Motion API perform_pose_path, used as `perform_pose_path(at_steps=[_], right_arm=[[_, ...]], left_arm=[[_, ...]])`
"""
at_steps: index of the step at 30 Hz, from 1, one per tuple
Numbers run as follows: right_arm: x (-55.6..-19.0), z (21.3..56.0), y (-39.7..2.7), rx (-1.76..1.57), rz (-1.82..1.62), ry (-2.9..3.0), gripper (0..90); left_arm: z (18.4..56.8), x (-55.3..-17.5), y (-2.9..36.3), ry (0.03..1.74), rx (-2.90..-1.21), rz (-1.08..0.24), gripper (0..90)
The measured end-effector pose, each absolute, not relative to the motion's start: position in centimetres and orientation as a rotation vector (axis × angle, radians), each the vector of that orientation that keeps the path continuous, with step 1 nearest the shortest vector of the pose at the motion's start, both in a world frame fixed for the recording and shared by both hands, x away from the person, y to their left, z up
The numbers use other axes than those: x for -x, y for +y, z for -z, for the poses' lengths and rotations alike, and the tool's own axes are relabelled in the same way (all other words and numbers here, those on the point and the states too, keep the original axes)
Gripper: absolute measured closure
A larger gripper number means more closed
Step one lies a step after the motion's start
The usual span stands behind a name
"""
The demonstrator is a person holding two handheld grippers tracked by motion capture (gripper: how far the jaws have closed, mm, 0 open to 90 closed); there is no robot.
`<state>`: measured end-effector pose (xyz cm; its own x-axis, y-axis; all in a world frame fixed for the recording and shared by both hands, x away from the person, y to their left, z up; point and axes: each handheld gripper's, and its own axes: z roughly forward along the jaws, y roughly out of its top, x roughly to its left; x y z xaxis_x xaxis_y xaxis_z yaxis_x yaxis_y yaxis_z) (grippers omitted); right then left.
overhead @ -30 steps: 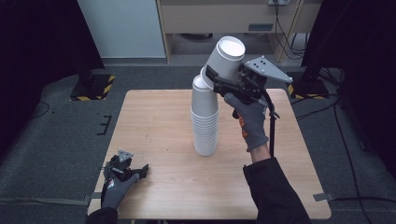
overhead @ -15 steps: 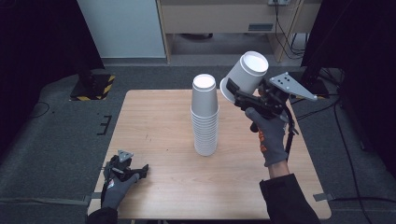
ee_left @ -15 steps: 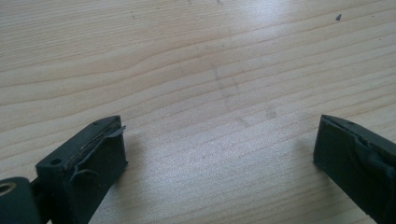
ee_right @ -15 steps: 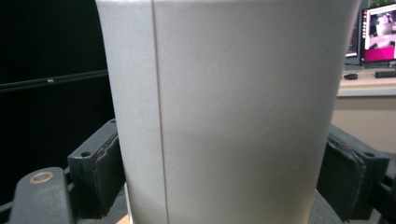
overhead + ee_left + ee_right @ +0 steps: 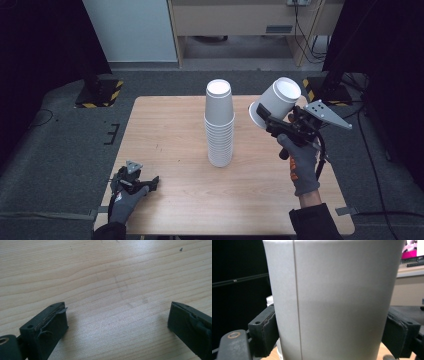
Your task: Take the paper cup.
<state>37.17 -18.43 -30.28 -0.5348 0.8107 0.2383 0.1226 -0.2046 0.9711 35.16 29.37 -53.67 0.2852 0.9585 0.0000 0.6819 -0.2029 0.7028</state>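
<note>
You are carrying the white paper cup [image 5: 276,102], clamped in your right gripper [image 5: 272,125], away toward three o'clock from the tall white cup stack [image 5: 219,125]; your left gripper [image 5: 134,179] is resting unclenched.

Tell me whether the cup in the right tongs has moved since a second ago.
Yes. The cup in the right tongs has gone rightward, off the cup stack, and now hangs apart from it.

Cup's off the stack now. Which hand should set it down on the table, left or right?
Right. The right tongs are shut on the paper cup, held tilted above the table beside the cup stack. The left tongs rest open and empty at the near left corner.
</note>
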Motion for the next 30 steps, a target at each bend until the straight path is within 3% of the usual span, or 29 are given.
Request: perform_pose_path(at_steps=[9, 20, 30], right_arm=[[-35.9, 33.4, -20.1, -1.158, -1.797, 1.574, 14.6], [-34.9, 37.8, -21.7, -1.270, -1.784, 1.588, 14.5], [-34.1, 40.4, -22.5, -1.332, -1.752, 1.614, 14.4]], left_arm=[[53.7, -35.1, 29.4, 1.465, -1.959, -0.603, 2.2], [53.1, -34.6, 30.5, 1.488, -1.871, -0.625, 20.4], [51.2, -34.1, 29.9, 1.326, -1.789, -0.664, 31.4]])
